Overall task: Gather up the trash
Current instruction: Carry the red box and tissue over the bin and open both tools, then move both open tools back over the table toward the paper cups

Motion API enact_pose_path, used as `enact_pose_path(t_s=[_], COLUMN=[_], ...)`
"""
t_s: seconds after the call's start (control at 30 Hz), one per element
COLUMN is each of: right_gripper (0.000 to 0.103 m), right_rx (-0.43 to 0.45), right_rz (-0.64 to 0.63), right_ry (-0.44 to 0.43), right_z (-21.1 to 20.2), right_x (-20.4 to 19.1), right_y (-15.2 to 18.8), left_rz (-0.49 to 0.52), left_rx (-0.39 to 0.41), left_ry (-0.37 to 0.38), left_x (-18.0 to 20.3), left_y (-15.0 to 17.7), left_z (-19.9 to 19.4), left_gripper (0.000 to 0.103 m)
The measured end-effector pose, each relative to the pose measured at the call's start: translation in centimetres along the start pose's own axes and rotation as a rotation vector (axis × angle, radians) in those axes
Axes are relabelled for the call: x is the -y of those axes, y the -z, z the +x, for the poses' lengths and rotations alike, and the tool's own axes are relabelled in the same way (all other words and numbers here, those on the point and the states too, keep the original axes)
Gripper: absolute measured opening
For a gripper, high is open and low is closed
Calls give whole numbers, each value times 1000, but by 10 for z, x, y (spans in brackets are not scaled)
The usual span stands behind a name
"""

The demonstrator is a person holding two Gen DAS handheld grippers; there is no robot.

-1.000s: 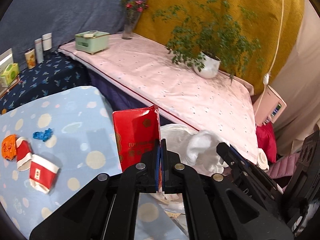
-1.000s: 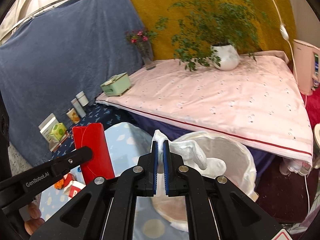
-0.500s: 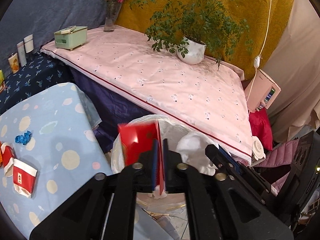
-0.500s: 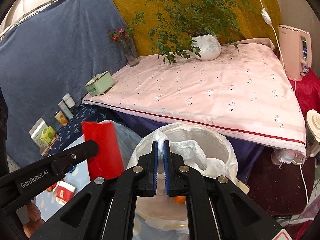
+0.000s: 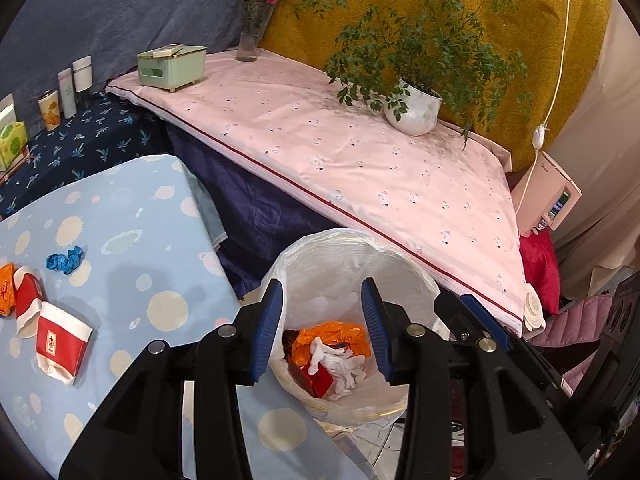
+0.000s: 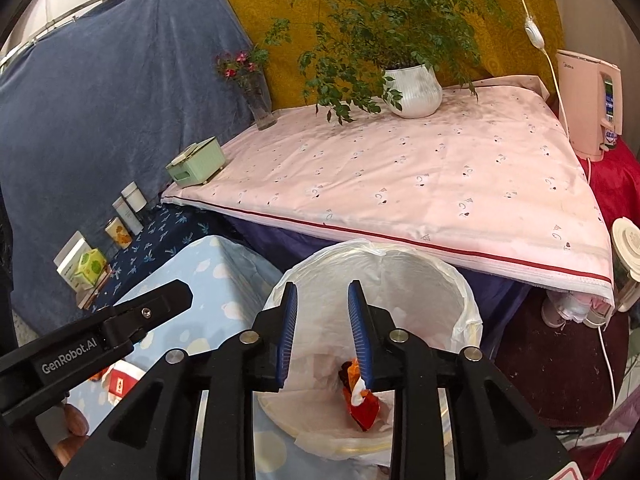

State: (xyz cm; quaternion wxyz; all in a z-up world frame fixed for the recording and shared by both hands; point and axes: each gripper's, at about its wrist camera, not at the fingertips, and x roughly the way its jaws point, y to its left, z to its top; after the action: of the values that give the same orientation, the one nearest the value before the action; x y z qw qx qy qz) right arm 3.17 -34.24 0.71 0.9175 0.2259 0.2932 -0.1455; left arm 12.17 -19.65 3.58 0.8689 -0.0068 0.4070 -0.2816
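Over a bin with a white liner, my left gripper has its jaws opening and nothing between them. My right gripper is beside it, also opening and empty. Down in the bin lie a red box, a white cloth and an orange wrapper; the right wrist view shows this trash too. On the light blue table remain two red-and-white paper cups, an orange wrapper and a blue crumpled scrap.
Behind the bin is a pink-covered table with a potted plant, a green box and a vase. Bottles and cartons stand on a dark blue shelf. A pink appliance is at right.
Both grippers came forward and down over the bin and opened. The red box left the left gripper and the white cloth left the right; both now lie in the bin.
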Motion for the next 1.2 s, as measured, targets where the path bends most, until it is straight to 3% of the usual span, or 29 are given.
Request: enact_pose_path(t_s=[0.17, 0.57, 0.73, 1.2], right_gripper=[37, 44, 46, 61], right_rx=[-1, -37, -63, -166], right_rz=[-18, -68, -99, -210], right_ry=[-5, -44, -77, -175], right_z=[1, 4, 10, 29], right_x=[-11, -49, -73, -158], right_y=[3, 18, 29, 80], left_rz=[-19, -100, -151, -318], left_rx=[7, 20, 33, 36], left_ry=[-12, -75, -138, -281], left_x=[-14, -66, -100, -216], left_y=[2, 14, 24, 66], left_z=[-7, -25, -35, -67], left_gripper=[39, 46, 60, 66])
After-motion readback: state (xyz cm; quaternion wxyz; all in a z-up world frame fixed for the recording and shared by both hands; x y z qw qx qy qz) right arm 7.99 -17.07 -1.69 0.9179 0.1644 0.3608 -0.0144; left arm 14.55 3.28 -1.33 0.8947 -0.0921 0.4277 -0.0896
